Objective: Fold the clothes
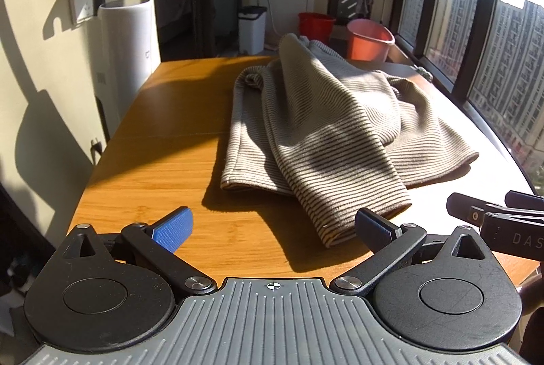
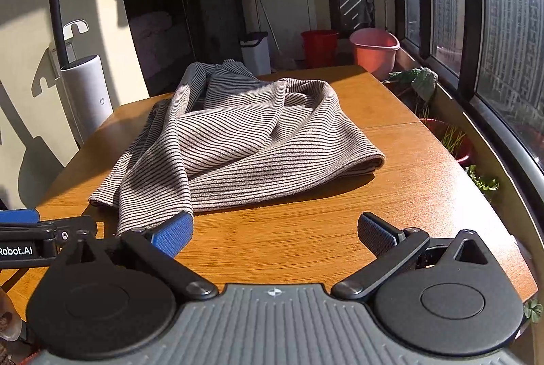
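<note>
Apparently both tools (image 1: 273,230) (image 2: 275,232) agape near garment (image 1: 316,133).

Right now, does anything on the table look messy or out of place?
Only the striped garment: it lies rumpled on the wooden table, bunched and twisted into loose folds rather than spread flat. Nothing looks spilled or damaged. The left gripper and right gripper are both open and hold nothing.
</note>
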The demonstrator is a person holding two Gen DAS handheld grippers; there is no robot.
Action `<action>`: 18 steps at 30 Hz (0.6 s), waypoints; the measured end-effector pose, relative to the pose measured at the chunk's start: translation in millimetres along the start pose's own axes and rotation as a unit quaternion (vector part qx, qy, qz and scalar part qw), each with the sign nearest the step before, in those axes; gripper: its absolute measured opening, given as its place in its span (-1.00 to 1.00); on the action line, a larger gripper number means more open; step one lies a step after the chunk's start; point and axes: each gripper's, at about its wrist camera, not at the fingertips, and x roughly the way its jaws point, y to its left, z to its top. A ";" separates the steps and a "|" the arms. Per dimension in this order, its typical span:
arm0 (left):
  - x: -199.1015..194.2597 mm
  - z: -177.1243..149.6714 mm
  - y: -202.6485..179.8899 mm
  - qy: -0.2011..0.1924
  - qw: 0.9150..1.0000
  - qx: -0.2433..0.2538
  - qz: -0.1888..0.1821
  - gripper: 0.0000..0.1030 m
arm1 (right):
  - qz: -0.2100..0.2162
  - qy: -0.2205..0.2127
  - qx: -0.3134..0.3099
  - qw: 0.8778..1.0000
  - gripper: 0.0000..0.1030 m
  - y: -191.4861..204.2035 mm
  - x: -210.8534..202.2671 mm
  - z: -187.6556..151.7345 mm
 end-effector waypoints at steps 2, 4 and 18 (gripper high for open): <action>-0.6 -0.1 -0.4 -0.002 1.000 0.001 0.000 1.00 | 0.004 -0.004 -0.006 1.000 1.00 3.3 -3.8 0.4; -1.2 -0.1 -0.4 -0.004 1.000 0.000 0.000 1.00 | 0.009 -0.006 -0.012 1.000 1.00 7.4 -6.0 0.7; -5.3 0.1 0.1 -0.014 1.000 -0.004 -0.003 1.00 | 0.017 -0.020 -0.008 1.000 1.00 9.9 -12.4 1.6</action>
